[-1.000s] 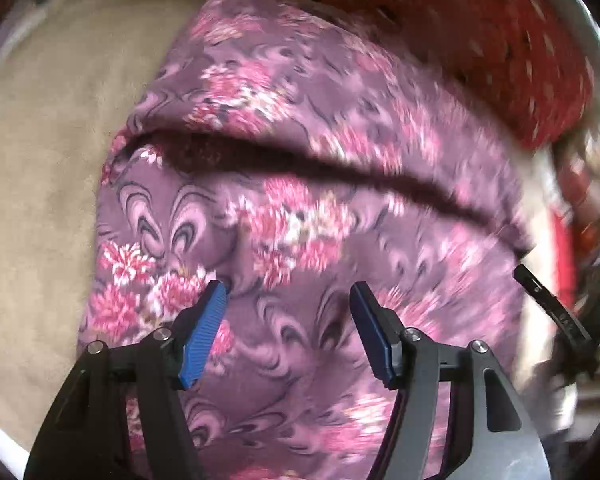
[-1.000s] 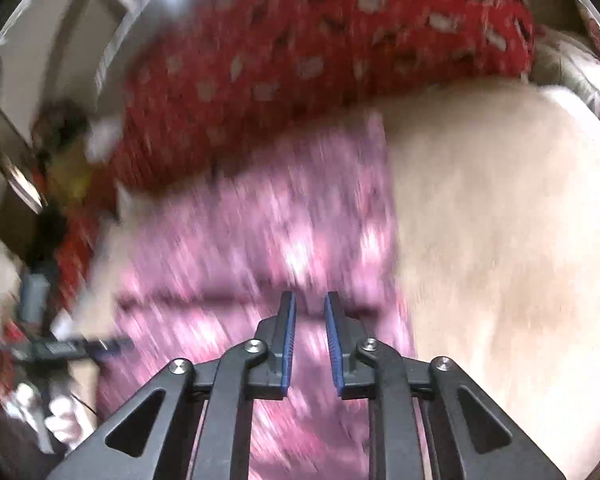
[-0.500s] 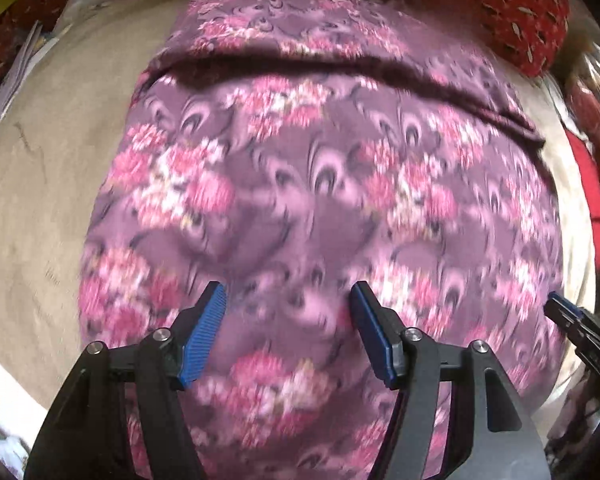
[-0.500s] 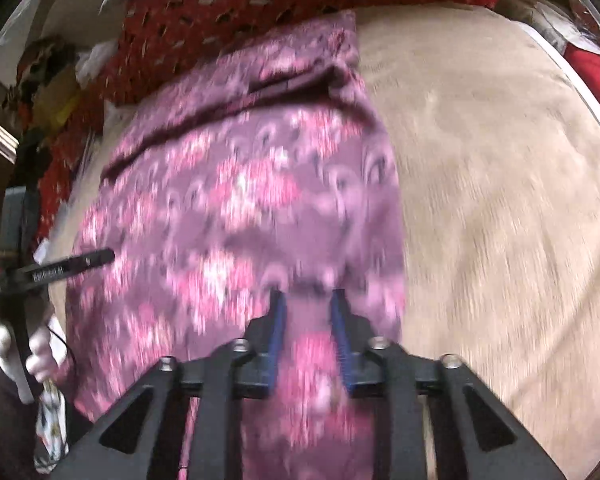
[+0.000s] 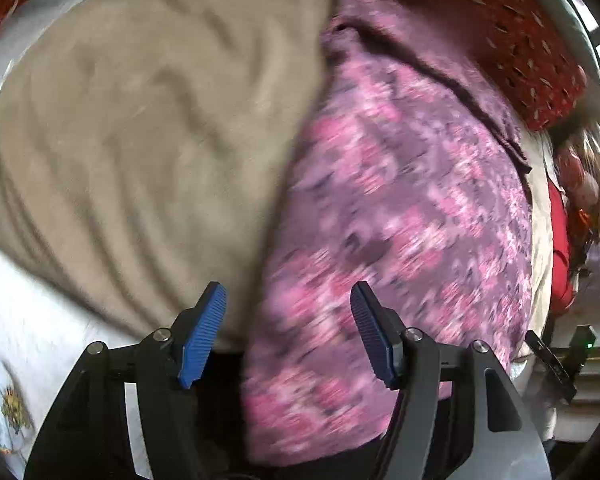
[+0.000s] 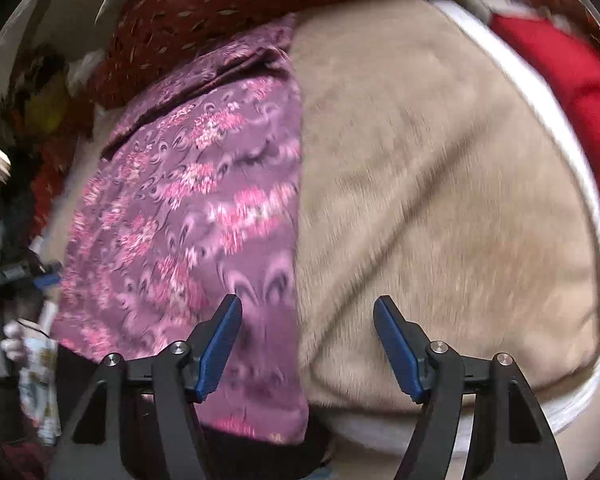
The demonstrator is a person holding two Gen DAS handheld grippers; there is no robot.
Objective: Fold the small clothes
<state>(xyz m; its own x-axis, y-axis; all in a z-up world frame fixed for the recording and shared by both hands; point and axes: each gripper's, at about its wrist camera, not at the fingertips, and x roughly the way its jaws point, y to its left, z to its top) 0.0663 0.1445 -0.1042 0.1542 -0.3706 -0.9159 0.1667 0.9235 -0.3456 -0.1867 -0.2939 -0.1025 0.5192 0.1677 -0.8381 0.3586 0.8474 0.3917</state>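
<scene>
A purple cloth with pink flowers (image 5: pixel 400 208) lies flat on a beige blanket (image 5: pixel 140 120), with a fold line near its far end. My left gripper (image 5: pixel 288 332) is open and empty above the cloth's near left edge. In the right wrist view the same cloth (image 6: pixel 196 208) lies left of centre on the beige blanket (image 6: pixel 440 200). My right gripper (image 6: pixel 308 344) is open and empty above the cloth's near right edge. The other gripper shows at the edge of each view, in the left wrist view (image 5: pixel 548 364) and in the right wrist view (image 6: pixel 24 272).
A red patterned cushion (image 5: pixel 520 32) lies along the far end of the cloth, also in the right wrist view (image 6: pixel 228 4). A red item (image 6: pixel 564 92) lies at the right past the blanket's white border. Cluttered things stand at the left of the right wrist view.
My right gripper has opened and let go of the cloth. Both grippers have drawn back and apart to the cloth's near corners. The cloth now lies flat.
</scene>
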